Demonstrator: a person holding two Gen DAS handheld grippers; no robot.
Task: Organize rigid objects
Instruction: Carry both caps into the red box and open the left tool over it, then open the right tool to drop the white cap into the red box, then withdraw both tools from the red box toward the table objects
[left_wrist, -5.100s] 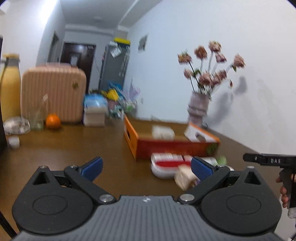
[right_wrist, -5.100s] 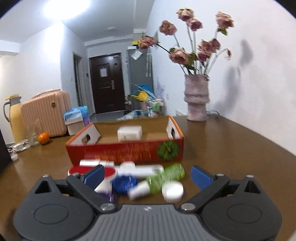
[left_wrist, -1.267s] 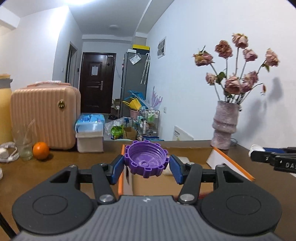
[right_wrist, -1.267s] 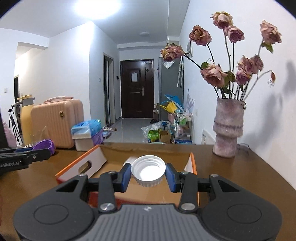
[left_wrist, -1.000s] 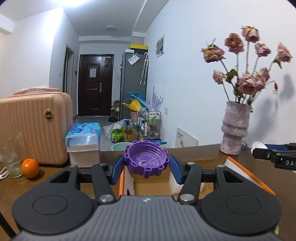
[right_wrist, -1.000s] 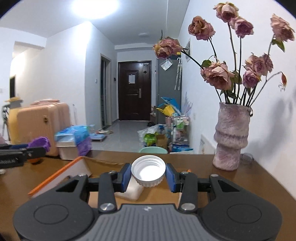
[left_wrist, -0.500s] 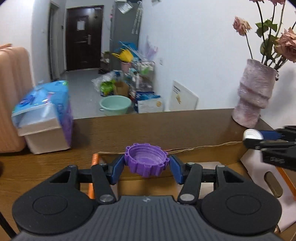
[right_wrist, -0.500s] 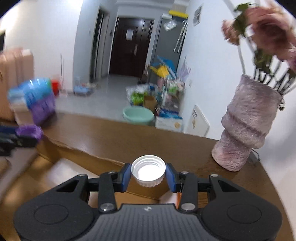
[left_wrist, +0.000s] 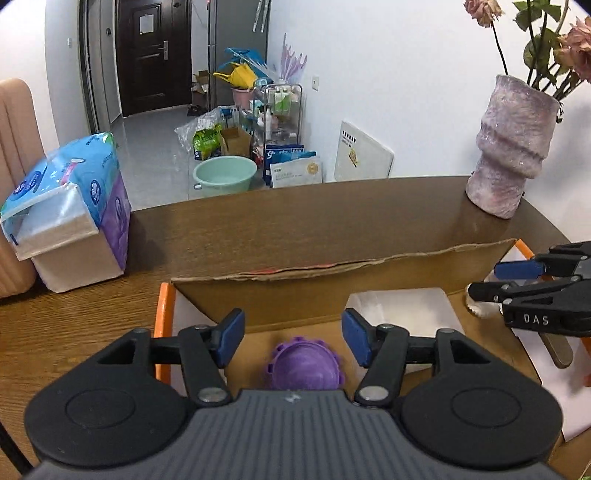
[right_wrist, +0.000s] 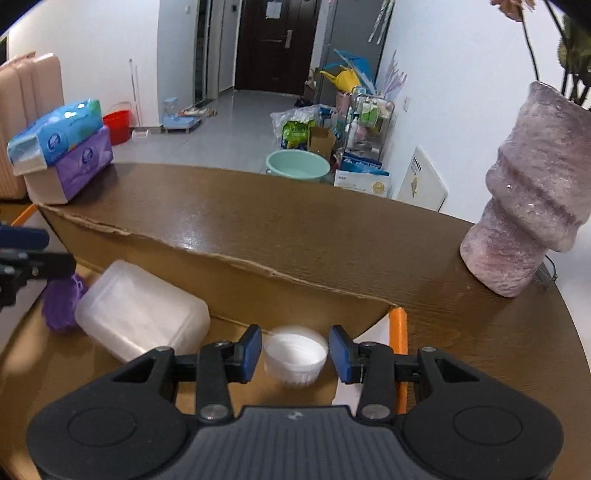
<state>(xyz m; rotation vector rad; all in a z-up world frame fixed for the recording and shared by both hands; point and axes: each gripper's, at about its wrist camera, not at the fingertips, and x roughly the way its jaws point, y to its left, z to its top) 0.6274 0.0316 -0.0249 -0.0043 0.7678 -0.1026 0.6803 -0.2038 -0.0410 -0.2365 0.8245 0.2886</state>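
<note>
Your left gripper (left_wrist: 293, 338) is hiding the near edge of the ridged purple cap (left_wrist: 303, 367), which is lying blurred inside the cardboard box (left_wrist: 332, 286) while your jaws are opening clear of it. Your right gripper (right_wrist: 295, 354) is straddling the smeared white cap (right_wrist: 295, 356); small gaps are showing beside both pads. A frosted plastic container (right_wrist: 142, 314) is lying in the box on the glossy wooden table (right_wrist: 332, 229).

Both fisheye views are bright and evenly lit, with straight lines bowing strongly toward dark corners. Soft glare streaks the table (right_wrist: 280, 236). The purple cap (left_wrist: 303, 368) and white cap (right_wrist: 295, 356) are blurred; the background stays sharp.
</note>
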